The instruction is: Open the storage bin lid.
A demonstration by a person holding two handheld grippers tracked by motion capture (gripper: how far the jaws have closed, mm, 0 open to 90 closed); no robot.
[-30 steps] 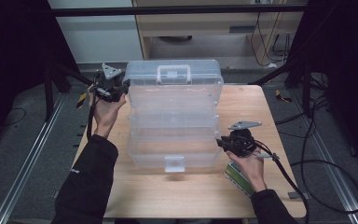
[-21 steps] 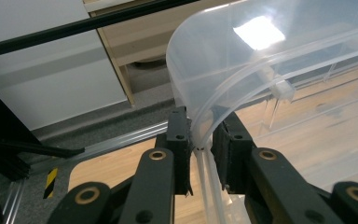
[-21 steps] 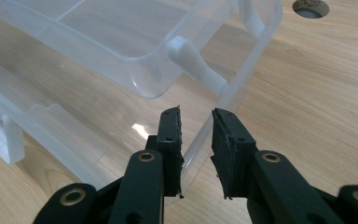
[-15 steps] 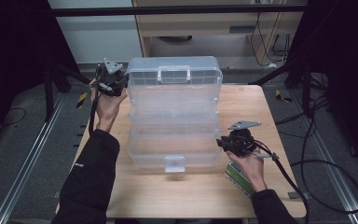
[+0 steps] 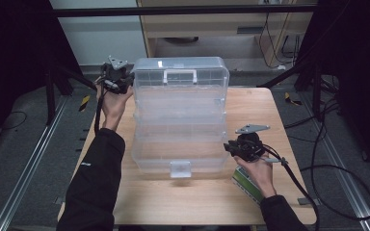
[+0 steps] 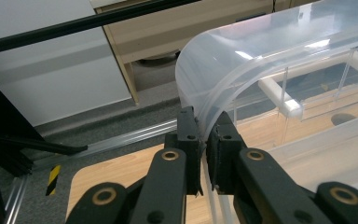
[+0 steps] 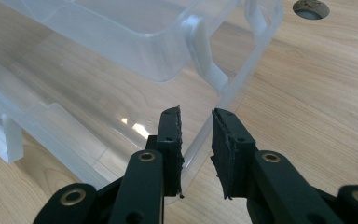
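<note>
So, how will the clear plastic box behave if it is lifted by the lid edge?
The clear plastic box looks empty, so probably light for its size. Its thin lid edge, pinched by the left gripper, may flex. The tiers are fanned open, so they could swing. Smooth plastic may slip.

A light wooden table [image 5: 250, 197] carries everything. A clear plastic tiered box [image 5: 180, 120] stands directly on it, spanning the space between the two tongs: its far top corner lies at the left gripper [image 5: 117, 77] and its near right corner at the right gripper [image 5: 243, 147]. A green and white packet [image 5: 247, 184] lies flat on the wood just beneath and behind the right gripper, near the table's front edge. In the right gripper view, a round hole [image 7: 311, 8] sits in the tabletop well beyond the jaws.
</note>
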